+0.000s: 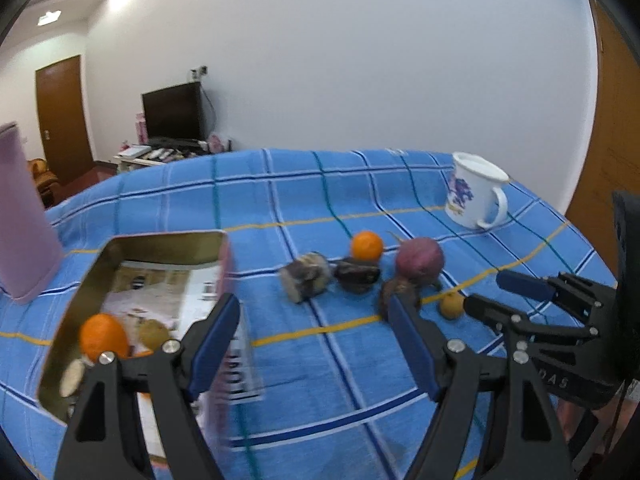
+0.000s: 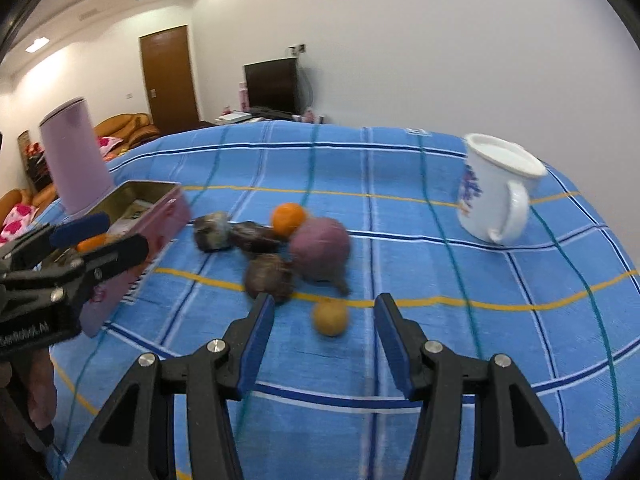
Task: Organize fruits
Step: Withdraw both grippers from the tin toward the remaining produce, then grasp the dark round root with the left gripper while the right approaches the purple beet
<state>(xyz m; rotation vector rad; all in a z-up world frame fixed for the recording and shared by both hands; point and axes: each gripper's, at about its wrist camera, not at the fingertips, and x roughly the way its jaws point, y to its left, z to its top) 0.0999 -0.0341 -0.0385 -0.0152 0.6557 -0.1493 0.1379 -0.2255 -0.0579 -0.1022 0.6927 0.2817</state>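
At the left of a surface covered by a blue checked cloth (image 1: 320, 200), an open pink tin (image 1: 160, 280) is seen (an orange (image 1: 104, 338) already lies inside). The left gripper (image 1: 312, 316) is held open and empty beside it. Loose fruit (image 2: 296, 240) is clustered mid-surface, with a small yellow fruit (image 2: 330, 317) just ahead of the right gripper (image 2: 325, 312), also parted and empty. A white mug (image 2: 496, 196) stands far right.

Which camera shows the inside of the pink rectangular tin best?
Left wrist: it looks down into the pink rectangular tin, showing an orange and paper lining. Right wrist sees only its side and rim.
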